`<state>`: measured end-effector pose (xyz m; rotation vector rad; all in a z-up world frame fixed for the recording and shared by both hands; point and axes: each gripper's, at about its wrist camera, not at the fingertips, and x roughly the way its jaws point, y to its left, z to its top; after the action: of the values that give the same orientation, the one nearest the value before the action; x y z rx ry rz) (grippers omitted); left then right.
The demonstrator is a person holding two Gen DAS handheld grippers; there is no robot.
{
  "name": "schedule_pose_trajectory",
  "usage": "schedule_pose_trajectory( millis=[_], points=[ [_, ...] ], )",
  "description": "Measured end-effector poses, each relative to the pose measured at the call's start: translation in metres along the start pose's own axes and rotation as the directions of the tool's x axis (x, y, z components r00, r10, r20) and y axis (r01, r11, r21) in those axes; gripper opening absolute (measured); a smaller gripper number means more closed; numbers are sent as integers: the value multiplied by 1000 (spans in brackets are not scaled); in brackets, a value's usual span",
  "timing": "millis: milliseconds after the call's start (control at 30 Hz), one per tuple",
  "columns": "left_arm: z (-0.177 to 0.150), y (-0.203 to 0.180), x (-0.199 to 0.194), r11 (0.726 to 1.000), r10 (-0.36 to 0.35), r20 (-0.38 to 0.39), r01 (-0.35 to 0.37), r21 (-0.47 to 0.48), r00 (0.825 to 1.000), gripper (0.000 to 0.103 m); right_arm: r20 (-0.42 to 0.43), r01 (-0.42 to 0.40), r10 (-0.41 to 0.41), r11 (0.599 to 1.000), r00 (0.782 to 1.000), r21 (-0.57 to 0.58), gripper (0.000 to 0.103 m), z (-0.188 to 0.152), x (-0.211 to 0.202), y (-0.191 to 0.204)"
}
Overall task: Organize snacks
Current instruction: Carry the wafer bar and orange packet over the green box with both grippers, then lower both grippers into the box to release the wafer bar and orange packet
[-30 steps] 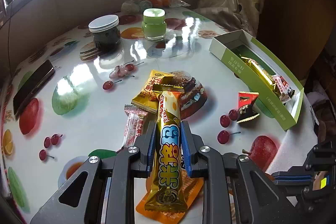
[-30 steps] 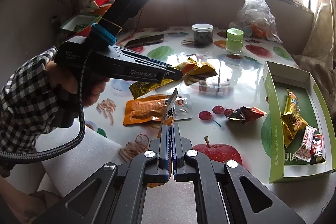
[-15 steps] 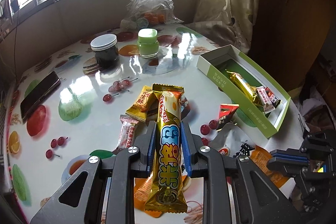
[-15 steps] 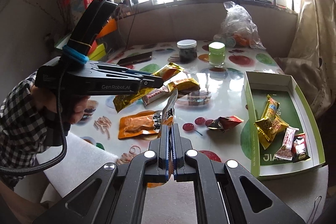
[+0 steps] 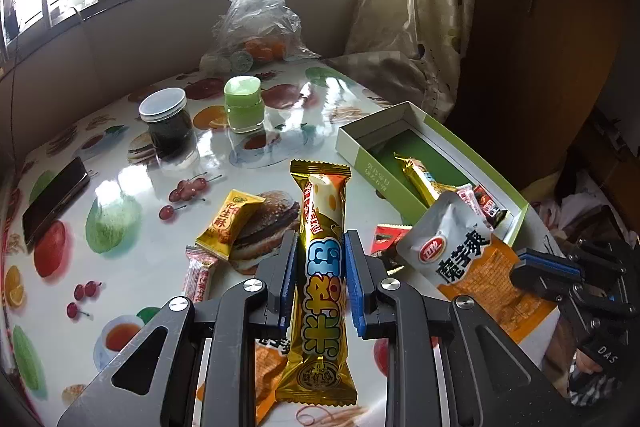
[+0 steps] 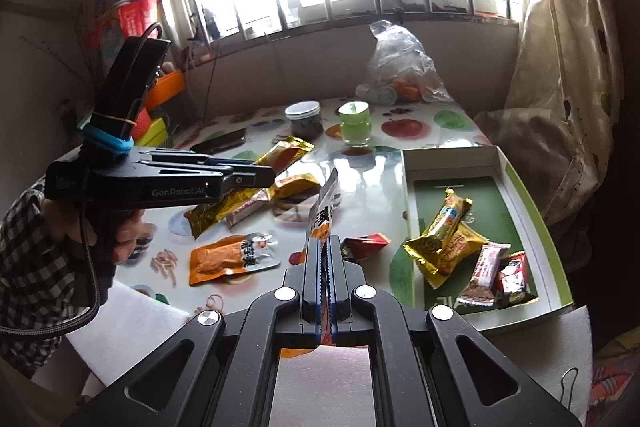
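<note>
Left wrist view: our left gripper (image 5: pixel 318 257) is clamped on a long gold snack bar (image 5: pixel 322 267), blue pads pressing both sides mid-length, bar pointing forward above the fruit-print table (image 5: pixel 120 187). Right wrist view: our right gripper (image 6: pixel 327 255) is closed tight on the edge of an orange-and-silver pouch (image 6: pixel 323 215), held edge-on and lifted off the table; the same pouch shows in the left view (image 5: pixel 472 263) just left of the right gripper's body. We see the green-walled box (image 6: pixel 556 267) on the right side of the table, holding a gold bar (image 6: pixel 446 221), a yellow packet (image 6: pixel 452 251), a pink-white bar (image 6: pixel 484 273) and a red-and-black packet (image 6: pixel 510 273). Loose on the table: a second orange pouch (image 6: pixel 230 257), a red wrapper (image 6: pixel 366 243) just beside the box, a yellow peanut packet (image 5: pixel 230 217), a pink-white bar (image 5: pixel 198 273). Farther back stand a dark jar (image 5: pixel 166 121), a green jar (image 5: pixel 243 105), a phone (image 5: pixel 54 199) and a clear plastic bag (image 5: pixel 256 23).
</note>
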<state>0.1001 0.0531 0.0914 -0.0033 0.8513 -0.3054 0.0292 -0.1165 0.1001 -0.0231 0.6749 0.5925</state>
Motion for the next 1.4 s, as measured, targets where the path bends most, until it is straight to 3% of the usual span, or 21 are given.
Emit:
schedule_pose_trajectory(
  millis=[767,1400],
  points=[
    [49,-72,38,987,-157,6,157,20,988,24,60,169,-177,979,982,114,3,13,-27,-82],
    [54,-97,97,985,-173,-95,171,-26,980,24,11,226,-235,945,972,235,3,-1,-6,-137]
  ],
)
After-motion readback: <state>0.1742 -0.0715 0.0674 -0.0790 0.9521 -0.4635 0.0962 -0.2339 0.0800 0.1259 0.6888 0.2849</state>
